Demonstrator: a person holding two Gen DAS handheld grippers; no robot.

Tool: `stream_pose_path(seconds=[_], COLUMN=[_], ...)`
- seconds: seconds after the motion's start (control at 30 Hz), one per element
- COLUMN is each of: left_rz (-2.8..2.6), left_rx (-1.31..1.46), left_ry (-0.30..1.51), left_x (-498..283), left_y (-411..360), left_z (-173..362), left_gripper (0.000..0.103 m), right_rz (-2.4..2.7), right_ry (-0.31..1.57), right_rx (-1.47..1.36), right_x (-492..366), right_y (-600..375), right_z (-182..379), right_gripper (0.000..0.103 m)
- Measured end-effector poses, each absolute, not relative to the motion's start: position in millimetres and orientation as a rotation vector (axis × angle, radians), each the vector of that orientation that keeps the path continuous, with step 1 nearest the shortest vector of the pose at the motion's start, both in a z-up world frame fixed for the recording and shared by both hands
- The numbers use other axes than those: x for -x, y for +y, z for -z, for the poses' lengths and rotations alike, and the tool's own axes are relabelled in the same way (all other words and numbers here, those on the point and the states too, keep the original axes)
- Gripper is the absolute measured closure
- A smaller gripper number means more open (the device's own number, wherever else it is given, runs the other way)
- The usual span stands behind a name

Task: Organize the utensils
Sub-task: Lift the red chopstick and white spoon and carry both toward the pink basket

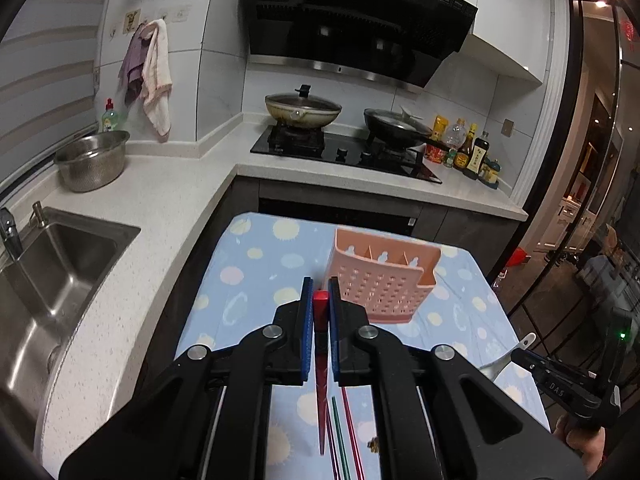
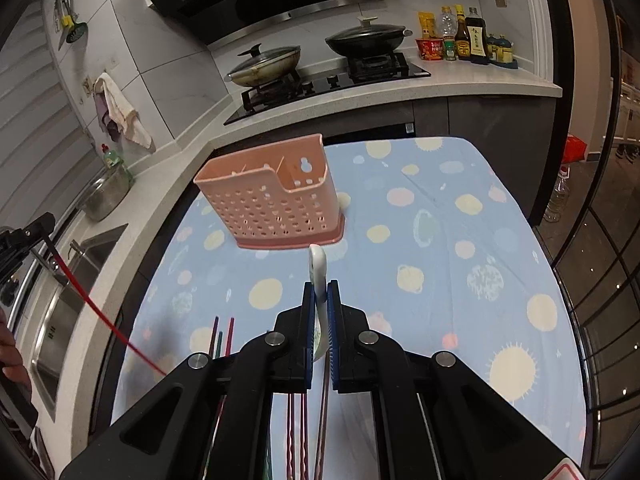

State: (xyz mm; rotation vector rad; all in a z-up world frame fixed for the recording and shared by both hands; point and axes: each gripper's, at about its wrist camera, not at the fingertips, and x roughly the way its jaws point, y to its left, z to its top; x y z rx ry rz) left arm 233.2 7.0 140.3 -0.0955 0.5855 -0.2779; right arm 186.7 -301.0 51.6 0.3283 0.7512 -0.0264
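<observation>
A pink perforated utensil holder point(image 1: 382, 280) point(image 2: 276, 200) stands upright on the blue patterned cloth point(image 1: 256, 280) point(image 2: 440, 240). My left gripper point(image 1: 320, 288) is shut on a red chopstick point(image 1: 320, 344), held above the cloth just left of the holder; the chopstick also shows in the right wrist view point(image 2: 108, 322). My right gripper point(image 2: 321, 290) is shut on a white spoon point(image 2: 318, 276), its handle pointing toward the holder. The spoon also shows in the left wrist view point(image 1: 514, 350). Several coloured chopsticks point(image 1: 344, 432) point(image 2: 222, 336) lie on the cloth under the grippers.
A steel sink point(image 1: 44, 280) and a metal colander point(image 1: 93, 160) are on the counter to the left. A hob with two lidded pans point(image 1: 303, 110) point(image 2: 366, 40) is behind the table. Sauce bottles point(image 1: 468, 148) stand at the right of the hob.
</observation>
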Motion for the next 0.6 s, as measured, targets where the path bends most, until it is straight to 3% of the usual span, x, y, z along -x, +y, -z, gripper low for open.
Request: stream_pose_path(seconds=[0.37, 0.6], left_rz=[0.340, 0.328], left_rx=[0.118, 0.114], left_ry=[0.349, 0.298], left_x=[-298, -354], left_y=[-27, -52], left_z=[-240, -253], left_gripper=[0.096, 0.096], right_rz=[0.001, 0.017], right_ry=[0.672, 0.671], right_rx=[-0.335, -0.350], right_x=[-286, -343], right_y=[-308, -312], right_z=[-91, -89], right_gripper=[0.097, 0.097])
